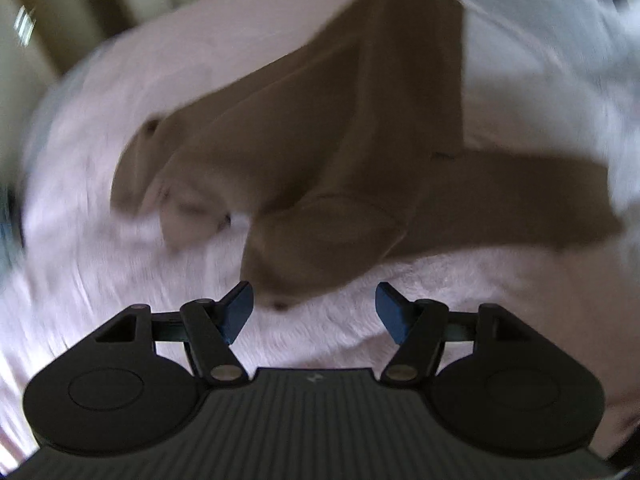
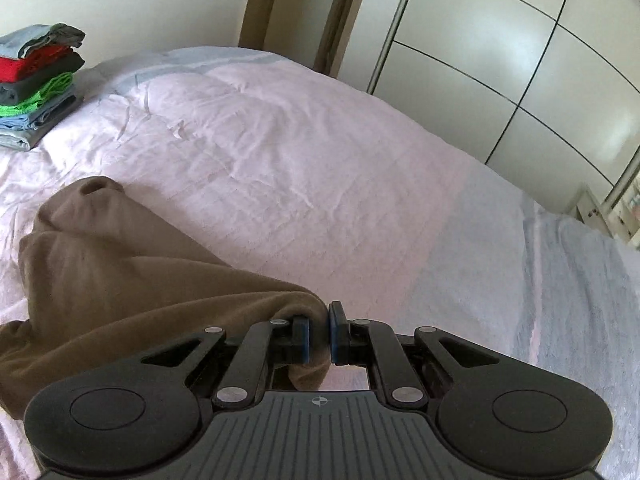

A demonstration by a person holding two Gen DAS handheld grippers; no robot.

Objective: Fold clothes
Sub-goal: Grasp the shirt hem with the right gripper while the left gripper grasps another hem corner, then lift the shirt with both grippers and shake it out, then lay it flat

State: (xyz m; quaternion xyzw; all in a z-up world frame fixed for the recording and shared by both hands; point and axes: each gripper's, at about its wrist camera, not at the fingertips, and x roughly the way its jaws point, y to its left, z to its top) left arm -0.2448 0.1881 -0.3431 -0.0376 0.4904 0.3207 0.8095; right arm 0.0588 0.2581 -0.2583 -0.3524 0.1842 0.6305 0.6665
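A brown garment (image 1: 340,152) lies crumpled on the pink bed cover (image 1: 120,280); the left wrist view is blurred by motion. My left gripper (image 1: 314,312) is open and empty just above the garment's near corner. My right gripper (image 2: 319,336) is shut on an edge of the brown garment (image 2: 120,280), which trails off to the left over the bed cover (image 2: 300,152).
A stack of several folded clothes (image 2: 38,80) sits at the bed's far left corner. White wardrobe doors (image 2: 520,72) stand to the right of the bed, and a door (image 2: 260,0) is beyond its far end. A grey-blue band (image 2: 500,260) of the cover lies at right.
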